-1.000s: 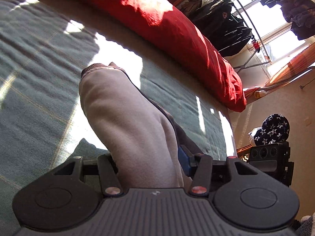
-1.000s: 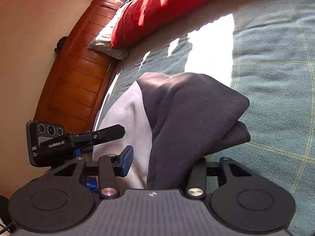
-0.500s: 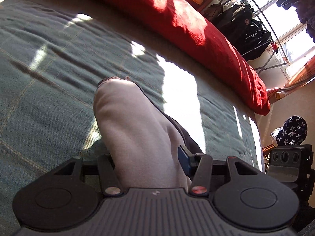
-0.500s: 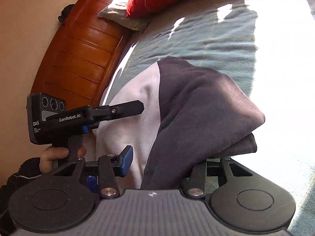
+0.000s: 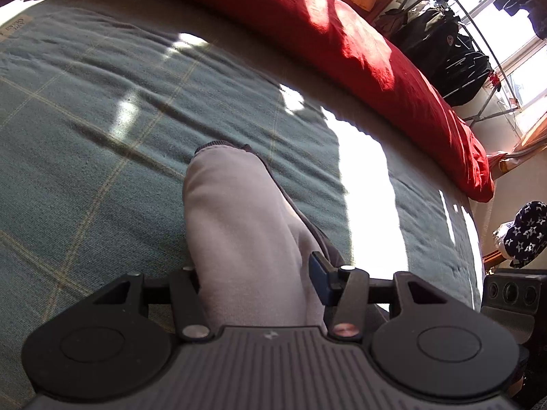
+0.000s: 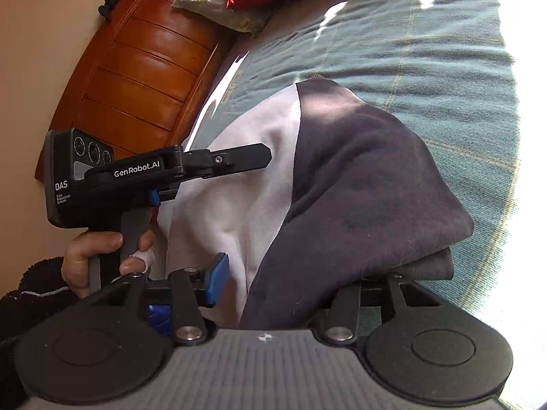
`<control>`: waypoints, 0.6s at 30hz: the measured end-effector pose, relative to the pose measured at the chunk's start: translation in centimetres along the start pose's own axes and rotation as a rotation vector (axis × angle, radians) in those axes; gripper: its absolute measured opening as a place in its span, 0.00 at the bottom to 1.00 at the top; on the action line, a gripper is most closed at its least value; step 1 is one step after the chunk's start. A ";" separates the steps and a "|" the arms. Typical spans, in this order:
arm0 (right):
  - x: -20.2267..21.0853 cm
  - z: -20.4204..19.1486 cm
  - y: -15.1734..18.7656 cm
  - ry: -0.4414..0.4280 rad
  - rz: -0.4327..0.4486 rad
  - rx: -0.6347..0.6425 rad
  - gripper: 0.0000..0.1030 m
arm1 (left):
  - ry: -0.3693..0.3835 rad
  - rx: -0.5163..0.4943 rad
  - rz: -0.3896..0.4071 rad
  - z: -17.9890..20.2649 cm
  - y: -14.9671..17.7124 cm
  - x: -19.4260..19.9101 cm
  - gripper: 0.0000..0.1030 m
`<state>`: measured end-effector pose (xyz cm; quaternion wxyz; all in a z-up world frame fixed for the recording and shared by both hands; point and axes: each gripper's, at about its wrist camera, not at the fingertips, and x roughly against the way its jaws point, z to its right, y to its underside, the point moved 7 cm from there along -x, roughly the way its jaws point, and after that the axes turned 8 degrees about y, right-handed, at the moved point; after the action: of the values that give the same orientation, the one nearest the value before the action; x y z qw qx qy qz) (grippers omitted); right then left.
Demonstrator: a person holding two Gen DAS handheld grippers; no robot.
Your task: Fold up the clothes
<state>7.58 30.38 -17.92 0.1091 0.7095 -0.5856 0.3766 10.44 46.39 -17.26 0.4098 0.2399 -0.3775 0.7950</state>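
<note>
Both grippers, L [image 5: 254, 287] & R [image 6: 283, 283], clamped on grey-and-dark fleece sweatshirt [image 6: 359, 184], now carried further over green checked bed blanket [image 5: 102, 136]; fold mid-way.

In the left wrist view the sweatshirt [image 5: 239, 232] runs from between the fingers of the left gripper [image 5: 254, 283] out over the blanket [image 5: 85, 119], its cuff at the far end. The long cushion [image 5: 359, 51] lies along the blanket's far edge, with the drying rack [image 5: 454, 51] behind it at far right. In the right wrist view the garment rises from the right gripper [image 6: 290, 294]; the left gripper stands to its left, the headboard [image 6: 136, 68] behind, and a pillow [image 6: 222, 7] at far centre.
</note>
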 end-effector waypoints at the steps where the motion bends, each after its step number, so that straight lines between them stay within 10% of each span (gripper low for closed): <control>1: -0.8 -0.1 0.1 0.000 -0.003 -0.001 0.52 | -0.004 0.012 -0.003 -0.8 0.0 -0.3 0.48; 18: -3.9 3.7 3.3 -0.107 -0.138 -0.162 0.73 | -0.149 0.013 0.051 -5.8 0.7 1.6 0.63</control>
<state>5.94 30.09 -24.03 0.1603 0.7562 -0.5687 0.2812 8.54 51.50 -19.88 0.3585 0.2912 -0.4076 0.7878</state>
